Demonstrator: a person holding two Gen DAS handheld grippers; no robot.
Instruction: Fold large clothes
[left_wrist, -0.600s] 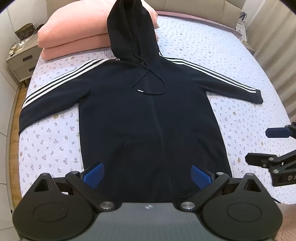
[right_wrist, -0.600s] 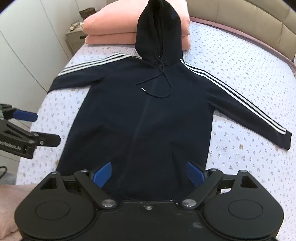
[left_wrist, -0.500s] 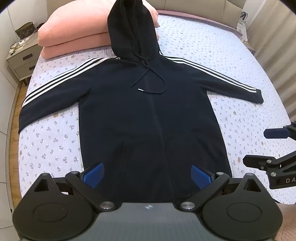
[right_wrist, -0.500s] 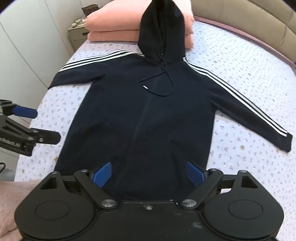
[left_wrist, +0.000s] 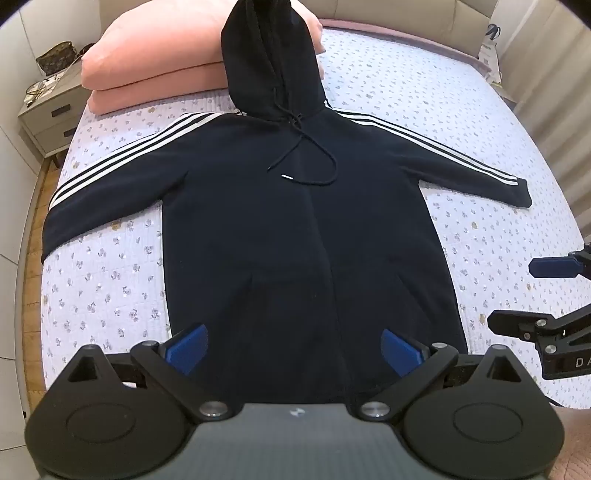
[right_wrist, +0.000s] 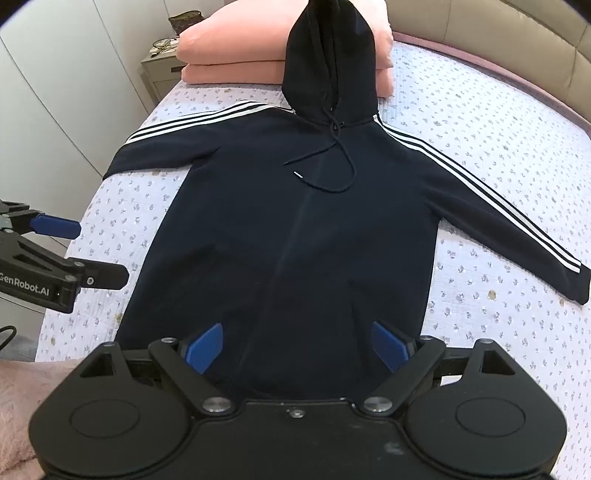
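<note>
A dark navy hoodie (left_wrist: 295, 229) with white stripes on both sleeves lies flat, face up, on the bed, sleeves spread wide and hood resting on the pink pillows. It also shows in the right wrist view (right_wrist: 306, 240). My left gripper (left_wrist: 293, 349) is open and empty above the hem. My right gripper (right_wrist: 297, 345) is open and empty above the hem too. Each gripper appears in the other's view, the right one (left_wrist: 524, 295) at the right edge and the left one (right_wrist: 92, 251) at the left edge.
The bed has a pale floral sheet (left_wrist: 480, 122). Two stacked pink pillows (left_wrist: 159, 74) lie at the head. A nightstand (left_wrist: 51, 114) stands left of the bed, beside a white wardrobe wall (right_wrist: 55, 92). A padded headboard (right_wrist: 498, 48) runs behind.
Both grippers have drifted slightly, so the hoodie sits a little differently in each view. The hoodie has not moved and both grippers stay open.
</note>
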